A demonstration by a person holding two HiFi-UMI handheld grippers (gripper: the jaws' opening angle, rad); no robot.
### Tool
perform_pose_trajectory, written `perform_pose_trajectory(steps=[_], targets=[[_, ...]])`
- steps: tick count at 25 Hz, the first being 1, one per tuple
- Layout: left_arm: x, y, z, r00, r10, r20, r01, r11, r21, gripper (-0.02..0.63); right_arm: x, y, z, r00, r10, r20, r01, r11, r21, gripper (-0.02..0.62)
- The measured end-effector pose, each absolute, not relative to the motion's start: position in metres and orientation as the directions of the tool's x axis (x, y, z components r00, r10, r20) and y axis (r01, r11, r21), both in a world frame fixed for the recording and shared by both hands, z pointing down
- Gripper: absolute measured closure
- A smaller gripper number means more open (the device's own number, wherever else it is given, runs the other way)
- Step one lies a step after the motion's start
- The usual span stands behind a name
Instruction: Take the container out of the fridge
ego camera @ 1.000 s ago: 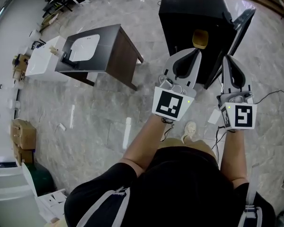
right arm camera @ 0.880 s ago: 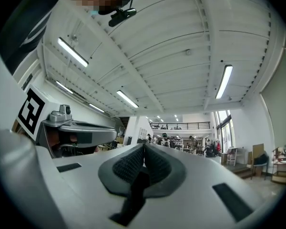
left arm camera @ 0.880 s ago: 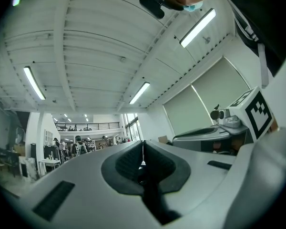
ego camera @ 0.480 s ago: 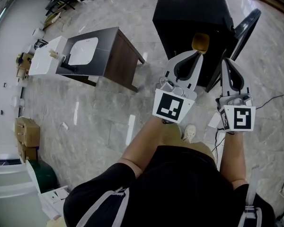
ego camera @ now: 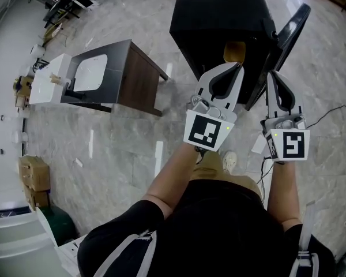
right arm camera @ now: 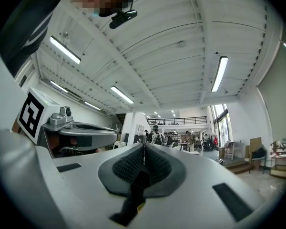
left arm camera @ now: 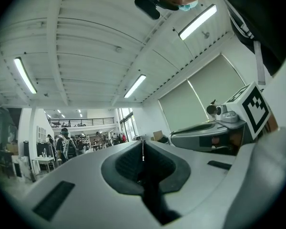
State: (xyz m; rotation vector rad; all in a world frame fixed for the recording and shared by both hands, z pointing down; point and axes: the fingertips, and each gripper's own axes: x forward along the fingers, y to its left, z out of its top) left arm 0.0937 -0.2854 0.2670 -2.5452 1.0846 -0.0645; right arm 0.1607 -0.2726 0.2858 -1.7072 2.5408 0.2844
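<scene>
The black fridge (ego camera: 219, 13) stands on the floor ahead, its door (ego camera: 289, 36) swung open to the right. An orange-yellow container (ego camera: 233, 51) shows just inside the opening. My left gripper (ego camera: 237, 67) is shut and empty, its tip just below the container in the head view. My right gripper (ego camera: 271, 74) is also shut and empty, in front of the door's edge. Both gripper views look up at the ceiling past closed jaws: the left gripper (left arm camera: 143, 149) and the right gripper (right arm camera: 144, 151). Neither shows the fridge.
A dark wooden table (ego camera: 132, 77) with a white tray (ego camera: 91, 71) stands left of the fridge, and a white table (ego camera: 46, 82) beyond it. Cardboard boxes (ego camera: 33, 175) sit at the far left. A cable (ego camera: 334, 111) runs over the marble floor on the right.
In the head view the fridge and table have slid left and slightly up. Both grippers stay shut, held side by side before the fridge opening.
</scene>
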Motion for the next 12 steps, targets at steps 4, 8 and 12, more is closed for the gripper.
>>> perform_pose_trajectory(steps=[4, 8, 12], targets=[[0.090, -0.306, 0.277, 0.703, -0.704, -0.097, -0.687, -0.638, -0.348, 0.578, 0.163, -0.292, 0.296, -0.364, -0.921, -0.140, -0.930, 0.350, 0.114, 0.560], [0.089, -0.327, 0.285, 0.710, -0.700, -0.080, -0.679, -0.649, -0.342, 0.578, 0.163, -0.312, 0.298, -0.351, -0.927, -0.134, -0.934, 0.337, 0.117, 0.560], [0.089, -0.349, 0.290, 0.724, -0.686, -0.065, -0.661, -0.664, -0.349, 0.578, 0.159, -0.333, 0.297, -0.342, -0.930, -0.134, -0.937, 0.326, 0.125, 0.560]])
